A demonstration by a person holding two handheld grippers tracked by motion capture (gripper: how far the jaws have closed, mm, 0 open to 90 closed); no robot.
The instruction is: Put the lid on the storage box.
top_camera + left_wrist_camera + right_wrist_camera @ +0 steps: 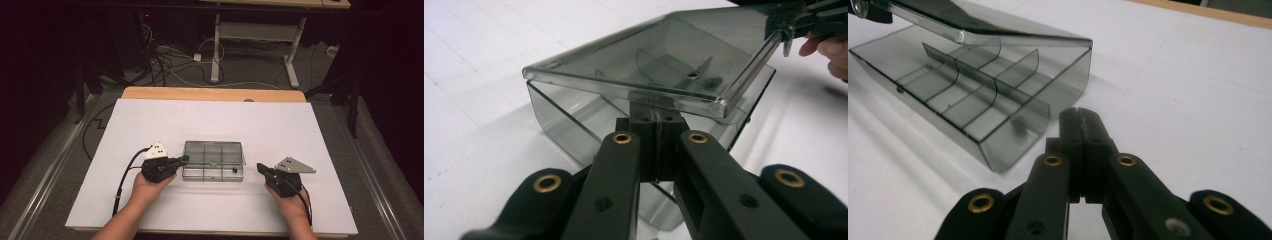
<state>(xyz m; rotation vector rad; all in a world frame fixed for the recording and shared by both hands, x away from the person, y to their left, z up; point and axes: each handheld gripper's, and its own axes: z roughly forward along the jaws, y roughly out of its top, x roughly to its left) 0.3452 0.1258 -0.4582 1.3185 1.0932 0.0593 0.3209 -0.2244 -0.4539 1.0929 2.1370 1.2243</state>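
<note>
The smoky clear compartment box (213,161) sat mid-surface (150,210) w/ its lid (659,60) propped partly up; lid-opening step was judged underway. L gripper (183,160) was closed tight, tips tucked under the lid's edge. R gripper (260,167) was closed, empty, just beside the box; next, the lid needed swinging fully back w/ the base steadied

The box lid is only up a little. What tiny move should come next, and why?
Probably lift the left gripper a bit to tip the lid further open. Its shut jaws sit just under the lid's edge, the lid is only partly raised over the box, and the right gripper, also shut, is beside the box, not touching.
</note>
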